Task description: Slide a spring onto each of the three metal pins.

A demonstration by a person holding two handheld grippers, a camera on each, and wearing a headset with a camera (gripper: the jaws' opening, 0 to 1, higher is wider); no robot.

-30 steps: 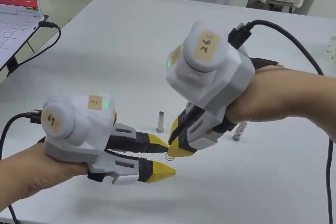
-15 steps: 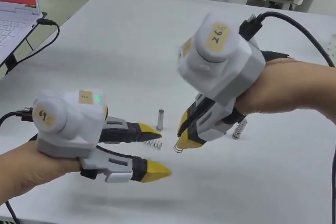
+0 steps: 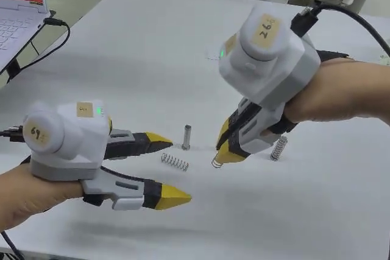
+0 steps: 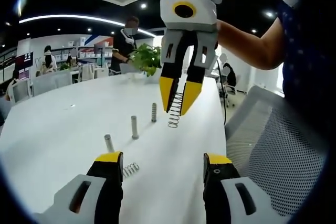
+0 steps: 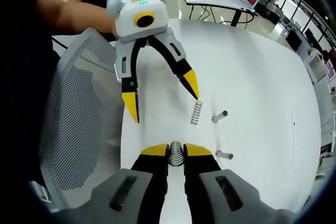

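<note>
Head view: the right gripper is clenched on a spring, close to a bare upright pin on the white table. The left gripper hangs with its jaws spread wide, a loose spring lying near one tip. A fitted spring stands around another pin to the right.

Pin 1: short grey metal, bare, upright, ctr of head view.
Pin 2: bare, upright, mid of the row in left gripper view.
Pin 3: upright, far end of that row.
Fitted spring: sleeved round pin 3, leans a bit, right of ctr.
Loose spring: thin coil on its side, just below pin 1.
Held spring: I've got it pinched in right gripper tips, lower end poking out.
</note>
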